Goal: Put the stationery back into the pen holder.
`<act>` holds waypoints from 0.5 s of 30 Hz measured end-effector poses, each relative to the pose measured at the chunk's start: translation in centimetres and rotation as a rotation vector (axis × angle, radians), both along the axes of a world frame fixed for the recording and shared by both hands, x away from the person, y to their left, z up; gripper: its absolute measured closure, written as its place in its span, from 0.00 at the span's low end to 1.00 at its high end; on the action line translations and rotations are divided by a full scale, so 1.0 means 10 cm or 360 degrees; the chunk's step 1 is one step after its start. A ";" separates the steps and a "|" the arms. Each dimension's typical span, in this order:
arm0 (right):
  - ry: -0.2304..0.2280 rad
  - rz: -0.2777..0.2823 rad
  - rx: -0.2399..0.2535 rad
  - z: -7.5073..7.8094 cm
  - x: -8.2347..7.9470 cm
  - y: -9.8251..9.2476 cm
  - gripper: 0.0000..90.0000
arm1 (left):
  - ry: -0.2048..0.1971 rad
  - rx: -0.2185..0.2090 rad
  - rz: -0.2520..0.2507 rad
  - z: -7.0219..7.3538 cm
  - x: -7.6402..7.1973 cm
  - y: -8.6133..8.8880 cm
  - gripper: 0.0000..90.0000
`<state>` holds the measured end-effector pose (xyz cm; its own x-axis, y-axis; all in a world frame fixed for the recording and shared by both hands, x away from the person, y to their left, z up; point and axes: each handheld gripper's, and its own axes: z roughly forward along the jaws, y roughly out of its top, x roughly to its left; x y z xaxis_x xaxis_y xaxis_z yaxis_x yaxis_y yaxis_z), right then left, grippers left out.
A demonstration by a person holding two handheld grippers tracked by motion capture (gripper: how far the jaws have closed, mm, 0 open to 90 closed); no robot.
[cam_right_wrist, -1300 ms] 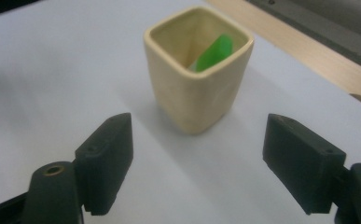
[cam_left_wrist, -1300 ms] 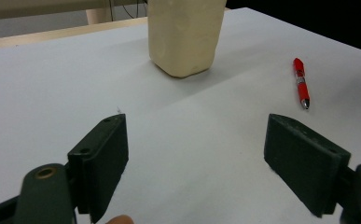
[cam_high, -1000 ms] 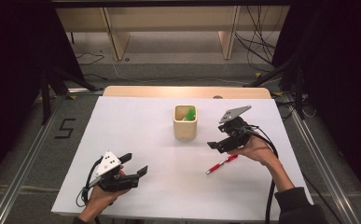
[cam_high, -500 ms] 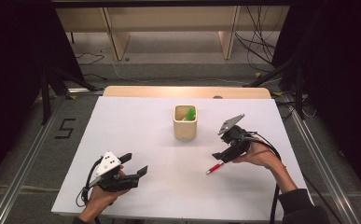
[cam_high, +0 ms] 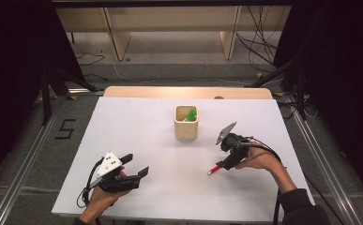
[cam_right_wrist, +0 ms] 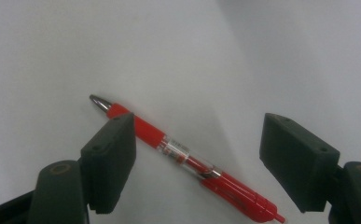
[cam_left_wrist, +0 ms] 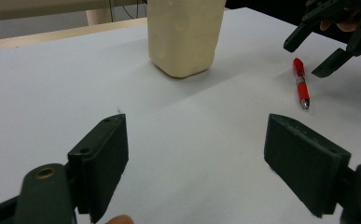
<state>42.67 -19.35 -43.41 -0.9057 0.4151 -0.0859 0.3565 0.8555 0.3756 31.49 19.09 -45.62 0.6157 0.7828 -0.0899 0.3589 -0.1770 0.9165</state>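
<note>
A red pen (cam_right_wrist: 187, 161) lies flat on the white table (cam_high: 137, 136), right of centre (cam_high: 214, 169). My right gripper (cam_right_wrist: 197, 154) hangs just above it, pointing down, jaws wide apart on either side of the pen and not touching it; the jaws have just been closing a little. The same gripper (cam_high: 227, 161) sits at the pen's right end in the high view. A beige cup (cam_high: 186, 123) with something green inside stands mid-table. My left gripper (cam_high: 137, 166) rests open near the front left, nothing between its jaws (cam_left_wrist: 194, 158); the cup (cam_left_wrist: 183, 35) and pen (cam_left_wrist: 300, 83) lie ahead of it.
A wooden board (cam_high: 188, 92) runs along the table's far edge. Black cables (cam_high: 263, 47) and shelf legs stand on the floor beyond. A "5" mark (cam_high: 64, 129) is on the floor at left. Metal rails flank the table.
My right gripper has come down and slightly right onto the red pen, from above the table beside the cup. The left gripper has stayed put.
</note>
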 end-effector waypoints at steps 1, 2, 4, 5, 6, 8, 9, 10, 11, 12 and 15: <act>0.0006 0.0007 -0.0012 -0.01 0.00 0.00 0.32 | 0.0000 0.0000 0.0001 0.00 0.00 0.00 0.24; 0.0004 0.0032 -0.0024 -0.03 0.02 0.00 0.32 | 0.0000 0.0000 0.0001 0.00 0.00 0.00 0.24; 0.0021 0.0033 -0.0051 -0.06 0.02 0.02 0.33 | 0.0001 0.0000 0.0001 0.00 0.00 0.00 0.24; 0.0025 0.0053 -0.0066 -0.07 0.03 0.02 0.33 | 0.0002 -0.0003 0.0002 0.00 0.00 0.00 0.24; 0.0032 0.0053 -0.0083 -0.08 0.02 0.02 0.34 | 0.0001 -0.0001 0.0001 0.00 0.00 0.00 0.24; 0.0034 0.0065 -0.0107 -0.11 0.02 0.03 0.34 | 0.0002 0.0001 -0.0001 0.00 0.00 0.00 0.24; 0.0043 0.0082 -0.0122 -0.12 0.02 0.04 0.35 | 0.0001 0.0001 -0.0001 0.00 0.00 0.00 0.24; 0.0043 0.0085 -0.0127 -0.12 0.02 0.04 0.35 | 0.0001 0.0002 -0.0001 0.00 0.00 0.00 0.24; 0.0049 0.0089 -0.0135 -0.13 0.02 0.05 0.36 | 0.0000 0.0002 -0.0002 0.00 0.00 0.00 0.24; 0.0048 0.0103 -0.0153 -0.14 0.03 0.05 0.37 | 0.0000 -0.0001 0.0000 0.00 0.00 0.00 0.24; 0.0063 0.0119 -0.0177 -0.17 0.03 0.05 0.40 | 0.0002 -0.0001 0.0001 0.00 0.00 0.00 0.24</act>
<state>42.99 -18.85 -45.08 -0.9372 0.3365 -0.0912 0.3031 0.9156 0.2642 31.50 19.09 -45.62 0.6152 0.7831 -0.0908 0.3599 -0.1765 0.9162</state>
